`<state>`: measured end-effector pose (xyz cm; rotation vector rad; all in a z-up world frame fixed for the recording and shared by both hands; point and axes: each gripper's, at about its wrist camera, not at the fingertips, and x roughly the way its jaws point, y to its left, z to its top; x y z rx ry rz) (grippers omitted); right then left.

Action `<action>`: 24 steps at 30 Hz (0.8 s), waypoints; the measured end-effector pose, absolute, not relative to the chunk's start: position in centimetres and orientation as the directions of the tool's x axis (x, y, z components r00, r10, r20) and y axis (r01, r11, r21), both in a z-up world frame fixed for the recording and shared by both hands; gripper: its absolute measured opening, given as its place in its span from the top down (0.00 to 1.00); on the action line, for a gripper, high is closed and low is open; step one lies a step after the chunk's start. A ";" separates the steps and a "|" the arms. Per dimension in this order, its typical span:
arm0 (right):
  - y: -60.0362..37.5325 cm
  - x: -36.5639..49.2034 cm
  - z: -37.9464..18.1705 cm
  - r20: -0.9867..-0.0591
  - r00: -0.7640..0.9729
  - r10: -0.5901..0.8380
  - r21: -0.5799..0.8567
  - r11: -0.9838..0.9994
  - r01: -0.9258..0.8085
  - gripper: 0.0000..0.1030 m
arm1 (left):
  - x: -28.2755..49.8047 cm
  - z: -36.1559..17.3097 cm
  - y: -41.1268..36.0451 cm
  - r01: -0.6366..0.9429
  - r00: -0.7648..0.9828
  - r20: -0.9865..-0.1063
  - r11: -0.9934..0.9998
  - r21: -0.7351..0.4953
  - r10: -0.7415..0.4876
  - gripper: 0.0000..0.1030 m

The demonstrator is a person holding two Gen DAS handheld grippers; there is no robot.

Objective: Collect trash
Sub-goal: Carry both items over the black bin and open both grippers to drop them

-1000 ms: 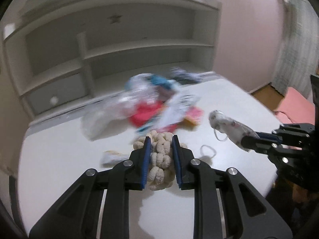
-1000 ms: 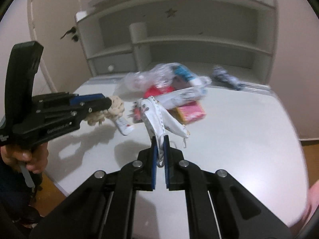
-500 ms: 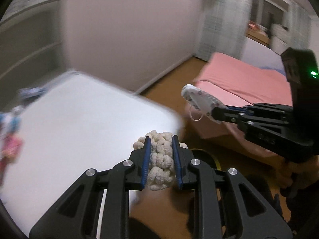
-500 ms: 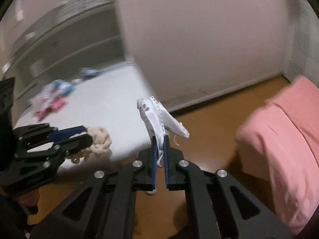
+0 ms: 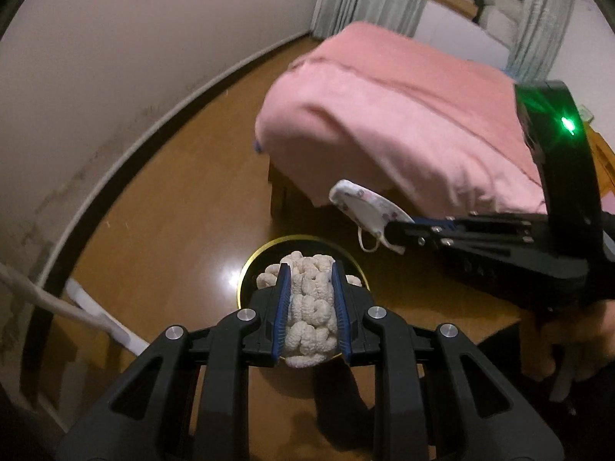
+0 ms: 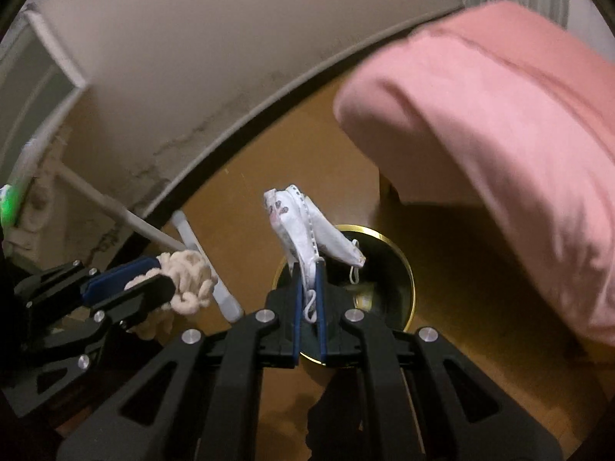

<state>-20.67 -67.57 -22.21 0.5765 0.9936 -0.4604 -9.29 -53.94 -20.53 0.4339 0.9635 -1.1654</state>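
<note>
over the wooden floor (image 5: 161,230) and round bin (image 6: 399,269), left gripper (image 5: 310,307) pinches knotted rope (image 5: 309,315), right gripper (image 6: 310,299) pinches face mask (image 6: 303,226).

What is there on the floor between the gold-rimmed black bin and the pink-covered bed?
Only bare brown wooden floor: nothing lies between the gold-rimmed black bin and the pink-covered bed, as the right wrist view shows.

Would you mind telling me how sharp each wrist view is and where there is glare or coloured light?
Left wrist view: the cream knotted bundle is sharp, the pink bedcover slightly smeared, a white glare spot on the wooden floor, a green lamp flaring at right. Right wrist view: the face mask is crisp, the bedcover and wall streaked by motion, green glow at the left edge.
</note>
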 end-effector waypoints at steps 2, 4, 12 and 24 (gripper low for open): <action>-68.2 -20.4 -24.3 -0.892 0.445 -0.080 0.240 0.750 0.617 0.93 | -8.5 -22.3 -55.4 0.905 0.062 -0.834 0.384 -0.185 -0.548 0.80; -68.5 -20.2 -25.9 -0.905 0.421 -0.068 0.235 0.744 0.626 0.93 | -8.4 -24.0 -56.5 0.903 0.052 -0.846 0.387 -0.187 -0.530 0.80; -70.2 -19.9 -28.8 -0.925 0.378 -0.034 0.241 0.717 0.654 0.93 | -8.8 -28.3 -58.3 0.898 0.018 -0.883 0.397 -0.193 -0.470 0.79; -70.9 -19.7 -29.4 -0.928 0.372 -0.004 0.269 0.684 0.679 0.58 | -9.0 -29.4 -59.1 0.898 0.003 -0.892 0.394 -0.197 -0.452 0.66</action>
